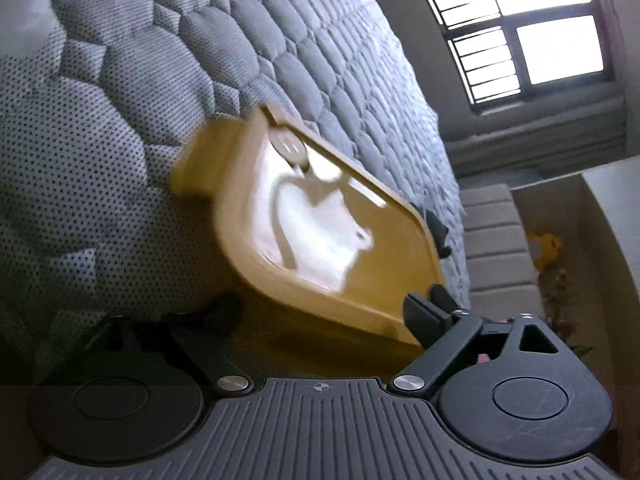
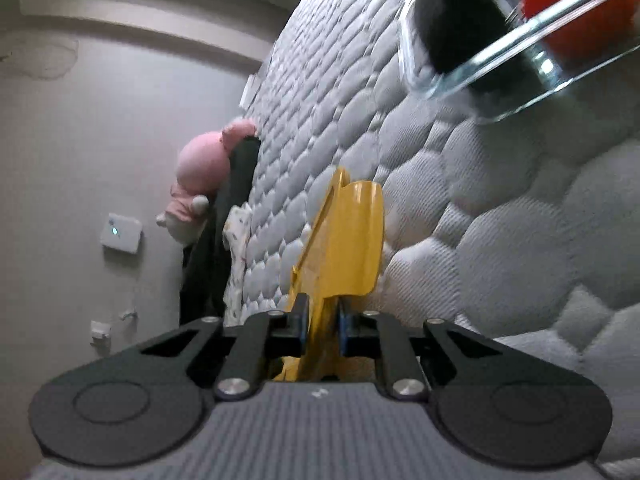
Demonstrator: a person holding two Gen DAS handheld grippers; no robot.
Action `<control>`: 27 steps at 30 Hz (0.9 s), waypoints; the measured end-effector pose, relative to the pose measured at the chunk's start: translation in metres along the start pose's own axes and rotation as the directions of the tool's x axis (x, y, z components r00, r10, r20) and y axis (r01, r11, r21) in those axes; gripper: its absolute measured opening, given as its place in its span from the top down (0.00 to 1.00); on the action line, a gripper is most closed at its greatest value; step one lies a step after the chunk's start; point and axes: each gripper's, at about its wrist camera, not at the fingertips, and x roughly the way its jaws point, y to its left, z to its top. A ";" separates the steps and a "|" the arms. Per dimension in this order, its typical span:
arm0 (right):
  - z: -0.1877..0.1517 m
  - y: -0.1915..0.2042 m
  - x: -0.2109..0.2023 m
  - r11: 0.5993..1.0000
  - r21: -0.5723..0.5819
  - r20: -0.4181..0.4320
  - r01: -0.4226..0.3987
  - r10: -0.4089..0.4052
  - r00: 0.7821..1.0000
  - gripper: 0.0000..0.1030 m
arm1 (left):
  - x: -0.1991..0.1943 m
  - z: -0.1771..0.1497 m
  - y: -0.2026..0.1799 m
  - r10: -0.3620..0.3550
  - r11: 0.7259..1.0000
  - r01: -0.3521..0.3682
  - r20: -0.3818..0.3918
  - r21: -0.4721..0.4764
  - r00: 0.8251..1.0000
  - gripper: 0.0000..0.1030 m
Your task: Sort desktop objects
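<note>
here the yellow tray (image 1: 320,240) is held up on edge against the quilted mattress (image 1: 120,140), with both of my tools on it. seen from the left wrist, its glossy inside faces the camera and throws back a bright patch of window light; a small round pale thing (image 1: 289,145) sits near its far end, too blurred to name. my left gripper (image 1: 320,320) has one finger (image 1: 424,318) pressed on the tray's near rim, while the other finger (image 1: 216,312) lies dark under the tray, so the jaws look clamped on the tray's edge. seen from the right wrist, the tray (image 2: 344,240) shows nearly edge-on, standing upright, and my right gripper (image 2: 323,322) has its jaws closed tight on its lower rim, blue pads touching the yellow on either side.

above and to the right in that view, a clear glass container (image 2: 516,40) is tilted, with a dark object (image 2: 452,28) and an orange-red object (image 2: 576,12) inside it. past the mattress edge, a pink plush toy (image 2: 204,172) leans by a dark cloth (image 2: 216,248), and a white box with a small light (image 2: 121,233) is on the wall. in the left view, a barred window (image 1: 516,28) glows at the upper right.
</note>
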 end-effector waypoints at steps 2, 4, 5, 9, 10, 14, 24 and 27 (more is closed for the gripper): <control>0.004 0.001 -0.015 1.000 -0.011 0.022 -0.012 0.012 1.000 0.85 | -0.004 0.002 0.006 -0.020 0.999 0.020 0.000 -0.029 1.000 0.10; 0.007 0.001 -0.029 0.999 -0.035 0.037 -0.017 0.019 0.999 0.85 | -0.001 0.003 0.007 -0.020 0.999 0.020 0.003 -0.037 1.000 0.10; 0.007 0.001 -0.036 0.999 -0.049 0.043 -0.010 0.012 0.999 0.85 | 0.002 0.003 0.004 -0.011 1.000 0.011 0.005 -0.027 1.000 0.10; 0.008 -0.002 -0.058 0.994 -0.101 0.071 0.048 -0.041 0.997 0.84 | 0.010 -0.001 -0.020 0.099 0.992 -0.102 0.042 0.070 0.994 0.49; 0.008 -0.003 -0.063 0.991 -0.118 0.087 0.067 -0.057 0.995 0.84 | 0.013 -0.002 -0.026 0.102 0.991 -0.105 0.041 0.082 0.994 0.62; 0.007 -0.005 -0.084 0.979 -0.190 0.121 0.077 -0.055 0.991 0.84 | 0.024 -0.011 -0.066 0.112 0.976 -0.123 0.068 0.182 0.991 0.68; 0.053 -0.015 -0.146 0.954 -0.297 0.258 0.036 0.044 0.965 0.81 | 0.063 -0.021 -0.202 0.146 0.838 -0.232 0.208 0.493 0.967 0.65; 0.091 -0.025 -0.159 0.956 -0.281 0.319 0.086 0.009 0.948 0.80 | 0.122 -0.006 -0.240 0.201 0.778 -0.271 0.185 0.566 0.962 0.62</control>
